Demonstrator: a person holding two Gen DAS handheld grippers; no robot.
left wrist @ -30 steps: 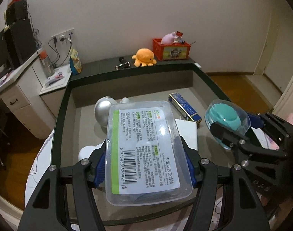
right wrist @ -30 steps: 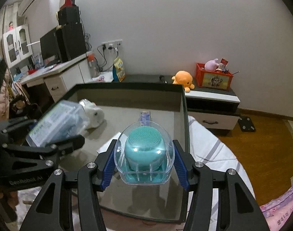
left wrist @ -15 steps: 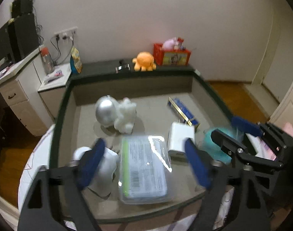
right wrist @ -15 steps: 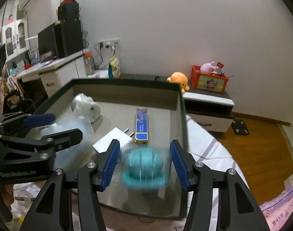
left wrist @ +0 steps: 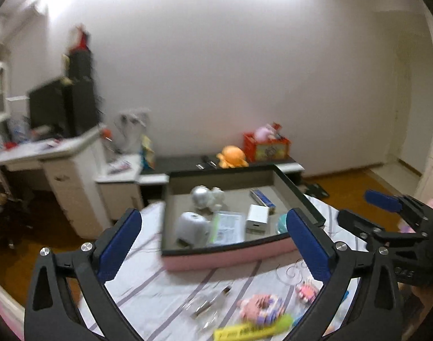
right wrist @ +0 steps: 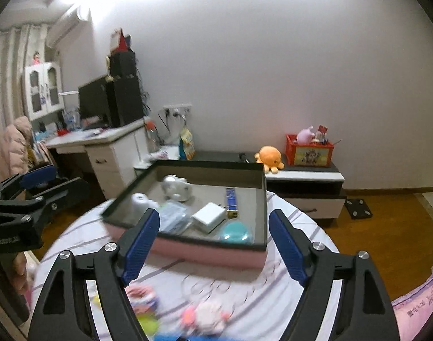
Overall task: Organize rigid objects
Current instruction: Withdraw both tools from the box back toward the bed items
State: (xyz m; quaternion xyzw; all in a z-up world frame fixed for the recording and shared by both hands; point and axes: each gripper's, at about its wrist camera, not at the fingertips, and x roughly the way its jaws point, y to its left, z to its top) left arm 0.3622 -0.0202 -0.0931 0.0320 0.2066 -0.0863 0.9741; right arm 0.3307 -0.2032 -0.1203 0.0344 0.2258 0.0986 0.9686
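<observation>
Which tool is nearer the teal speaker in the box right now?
Right. The right tool faces the box's near-right corner, where the teal speaker lies. The left tool faces the box's left-middle, speaker beyond its right finger.

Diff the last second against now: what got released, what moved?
Both grippers let go. The left gripper dropped the clear labelled box into the tray; the right gripper dropped the teal domed piece there. Both are opening, empty, pulled back. Other tray items unchanged.
</observation>
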